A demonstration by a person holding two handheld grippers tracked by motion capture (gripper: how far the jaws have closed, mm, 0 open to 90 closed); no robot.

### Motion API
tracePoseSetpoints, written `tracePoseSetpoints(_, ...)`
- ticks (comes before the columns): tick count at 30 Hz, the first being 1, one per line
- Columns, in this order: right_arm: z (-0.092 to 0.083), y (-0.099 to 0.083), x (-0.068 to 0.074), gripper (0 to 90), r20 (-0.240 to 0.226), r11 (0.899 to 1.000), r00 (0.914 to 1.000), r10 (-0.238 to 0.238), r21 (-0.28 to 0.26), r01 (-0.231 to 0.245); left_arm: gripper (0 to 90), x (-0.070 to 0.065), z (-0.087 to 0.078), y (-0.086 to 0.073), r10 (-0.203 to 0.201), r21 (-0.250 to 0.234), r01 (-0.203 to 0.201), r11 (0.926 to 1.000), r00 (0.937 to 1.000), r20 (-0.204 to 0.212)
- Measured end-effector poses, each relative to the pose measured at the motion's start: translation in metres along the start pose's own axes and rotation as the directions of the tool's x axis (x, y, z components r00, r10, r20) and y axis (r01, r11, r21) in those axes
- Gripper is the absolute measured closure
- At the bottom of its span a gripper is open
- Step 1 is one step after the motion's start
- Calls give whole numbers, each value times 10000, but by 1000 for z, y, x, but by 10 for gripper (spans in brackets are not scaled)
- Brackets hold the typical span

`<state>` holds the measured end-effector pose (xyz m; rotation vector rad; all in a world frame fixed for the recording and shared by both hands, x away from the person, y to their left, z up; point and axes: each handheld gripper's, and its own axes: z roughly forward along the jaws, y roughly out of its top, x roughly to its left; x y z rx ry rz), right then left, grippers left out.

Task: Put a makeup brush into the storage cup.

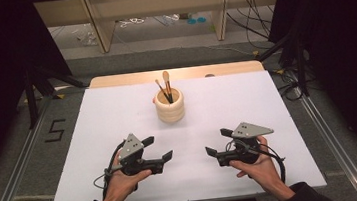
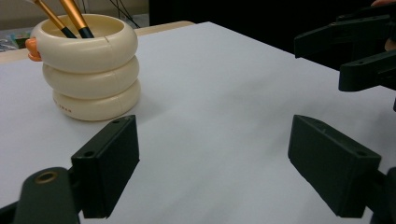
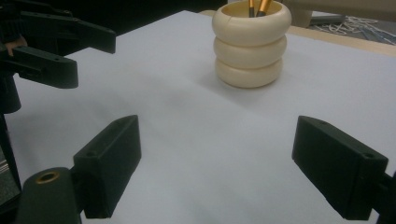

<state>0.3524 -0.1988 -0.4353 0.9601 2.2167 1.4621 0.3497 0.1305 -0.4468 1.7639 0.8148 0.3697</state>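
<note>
You held both grippers, left [image 1: 160, 150] and right [image 1: 217, 142], gaping empty; 2 gold-handled brushes [image 1: 166, 87] sat untouched in cream ringed holder [image 1: 170, 109].

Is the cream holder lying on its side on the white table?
No, the cream holder stands upright on the white table with two brushes rising from it.

I counted one cream ringed holder [image 1: 170, 106] on the white board [image 1: 118, 117], and two brushes [image 1: 165, 88] standing inside that holder. Nearer me than the holder, I had two grippers, left gripper [image 1: 157, 148] and right gripper [image 1: 215, 141].
</note>
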Motion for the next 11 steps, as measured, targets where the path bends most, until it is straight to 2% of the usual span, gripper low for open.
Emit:
tracePoseSetpoints(7,0,0,0,163,-27,10000,10000,-3,28,4,161,1,1,0,-20,1,20,10000,10000,29)
tracePoseSetpoints(11,0,0,-1,163,-74,10000,10000,21,40,-20,161,2,1,0,-159,-49,159,9999,9999,20)
